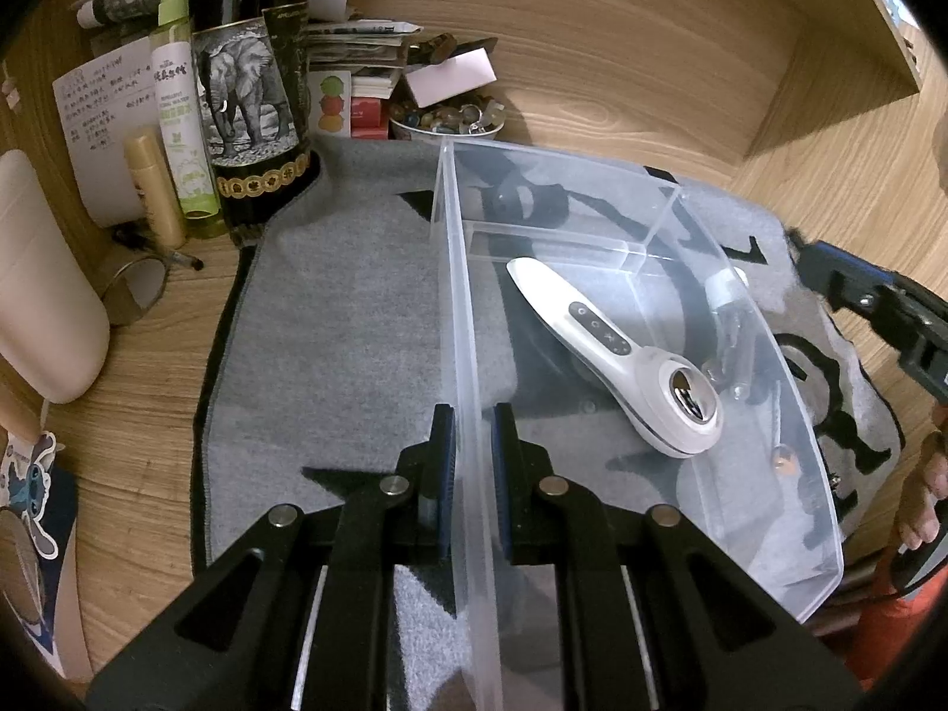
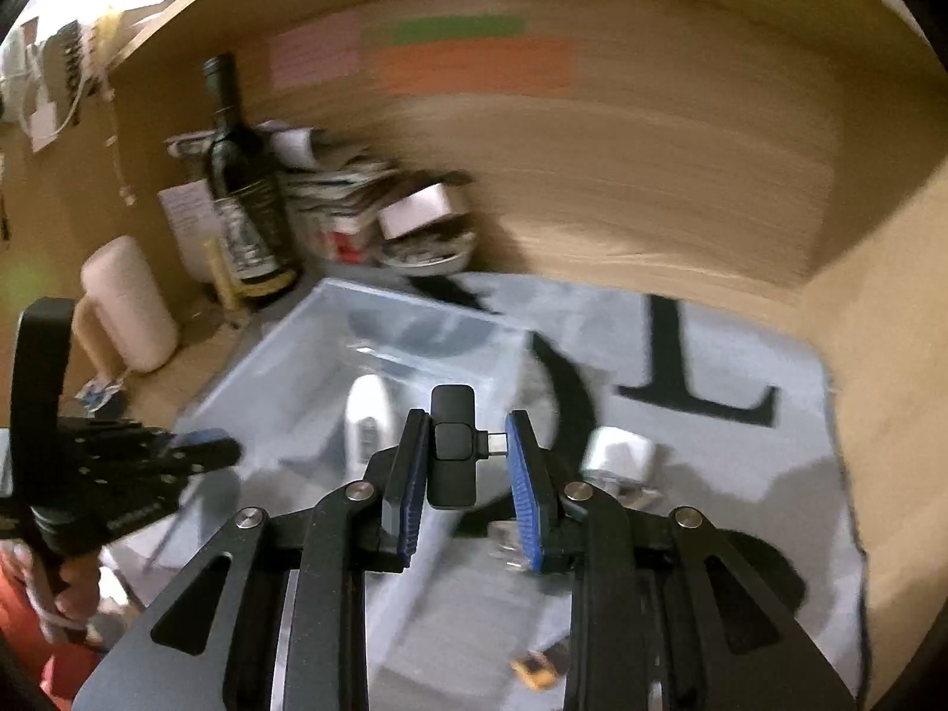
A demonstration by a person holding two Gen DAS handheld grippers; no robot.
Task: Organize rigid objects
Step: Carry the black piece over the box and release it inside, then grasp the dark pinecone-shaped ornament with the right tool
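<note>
A clear plastic bin (image 1: pixel 468 308) sits on a grey mat (image 1: pixel 332 320). My left gripper (image 1: pixel 474 426) is shut on the bin's left wall. Inside the bin lie a white handheld device (image 1: pixel 616 349) with a metal head and a small clear bottle (image 1: pixel 729 308). My right gripper (image 2: pixel 468 444) is shut on a small black adapter (image 2: pixel 453 450) with a metal plug, held above the mat beside the bin (image 2: pixel 332 355). The right gripper also shows at the right edge of the left wrist view (image 1: pixel 877 302). A white charger block (image 2: pixel 619 450) lies on the mat.
A dark wine bottle (image 1: pixel 249 83), a green spray bottle (image 1: pixel 178 101), a tube (image 1: pixel 154 183), a bowl of stones (image 1: pixel 450 118), papers and a pink jug (image 1: pixel 41 284) crowd the back left. Wooden walls close the back and right. A small orange item (image 2: pixel 536 663) lies on the mat.
</note>
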